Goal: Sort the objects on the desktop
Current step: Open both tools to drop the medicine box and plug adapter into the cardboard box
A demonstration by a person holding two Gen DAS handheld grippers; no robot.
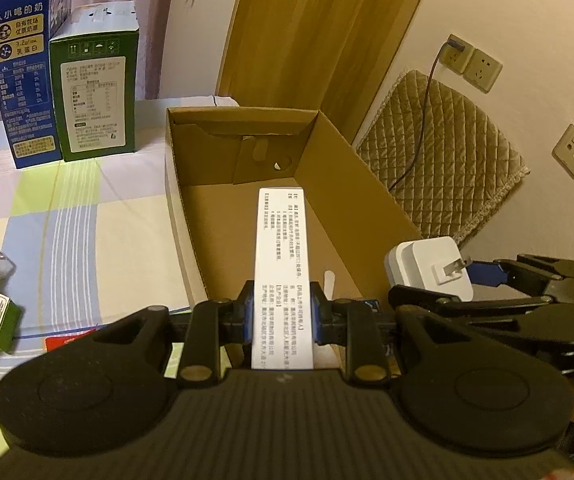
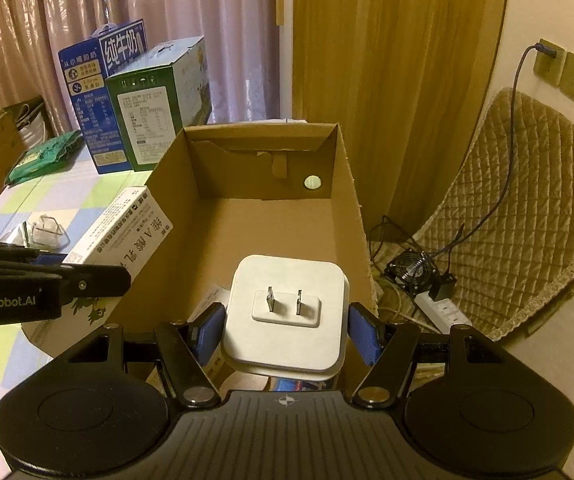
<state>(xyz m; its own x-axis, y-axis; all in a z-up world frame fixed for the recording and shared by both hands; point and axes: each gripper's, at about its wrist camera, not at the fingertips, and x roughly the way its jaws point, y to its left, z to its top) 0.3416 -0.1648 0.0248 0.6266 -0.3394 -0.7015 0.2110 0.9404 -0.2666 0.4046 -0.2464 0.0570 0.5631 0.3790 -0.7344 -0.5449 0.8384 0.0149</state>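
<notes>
Cardboard is what both of your loads hang over: the open brown corrugated box (image 2: 343,184) on the checked tablecloth (image 1: 67,220). Your left gripper (image 1: 283,312) has its jaws drawn narrow on the long white printed carton (image 1: 281,264), pinched across its slim sides near the end closest to you, so most of its length juts out over the box floor. It looks light and thin-walled; squeeze harder and you would likely dent it, and held this far back it may droop or swing (a hold nearer the middle would steady it). Your right gripper (image 2: 285,332) holds the square white plug adapter (image 2: 287,316) at about half spread, blue pads (image 2: 209,332) on two opposite flat sides, prongs facing up and away. That one I judge to be hard, smooth plastic, denser than the carton, and slippery, so keep the pads square on the flats. Neither should mind a short drop.
</notes>
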